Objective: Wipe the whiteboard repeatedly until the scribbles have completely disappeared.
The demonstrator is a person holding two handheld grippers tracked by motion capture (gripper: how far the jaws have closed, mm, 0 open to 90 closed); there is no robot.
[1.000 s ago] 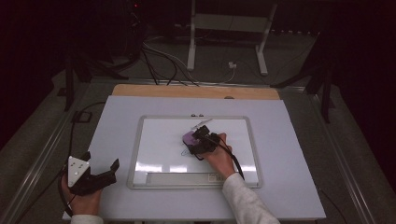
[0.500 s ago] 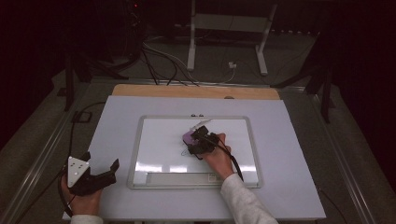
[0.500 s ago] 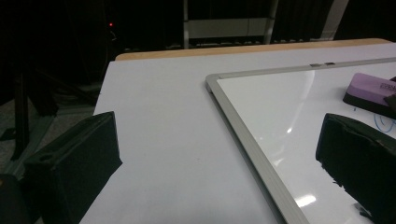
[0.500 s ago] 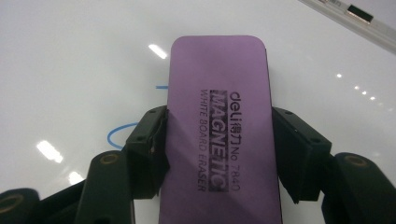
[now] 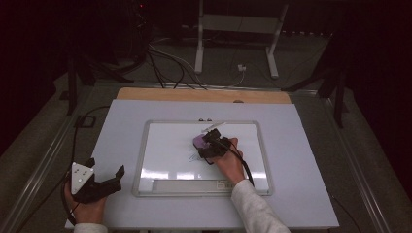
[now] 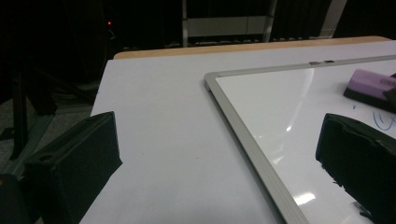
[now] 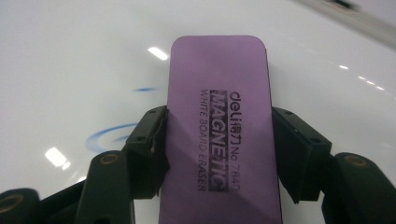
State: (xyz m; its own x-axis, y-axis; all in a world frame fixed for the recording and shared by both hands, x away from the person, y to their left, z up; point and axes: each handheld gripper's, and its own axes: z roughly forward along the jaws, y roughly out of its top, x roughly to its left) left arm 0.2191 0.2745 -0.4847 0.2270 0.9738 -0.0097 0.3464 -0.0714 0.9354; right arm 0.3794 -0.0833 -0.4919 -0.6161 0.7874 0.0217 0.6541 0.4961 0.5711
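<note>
A person works at a white counter [image 5: 301, 194] with a gripper in each hand. The right gripper [image 5: 210, 144] grasps a purple whiteboard eraser [image 7: 219, 126] across its narrow width, its black fingers [image 7: 147, 149] pressed against the two long sides. The eraser sits flat near the middle of a silver-framed whiteboard [image 5: 160, 155], just beside a looping blue marker scribble [image 7: 109, 137] to its left. The eraser is a rounded rectangular block with a smooth, matte top printed in dark letters; it is probably light and fairly stiff, with a softer wiping face underneath, though that underside is hidden. Holding it by the long edges, near its middle, looks secure on the glossy, slippery board. The left gripper [image 5: 104, 182] rests at the near left of the counter, its fingers spread apart and holding nothing.
</note>
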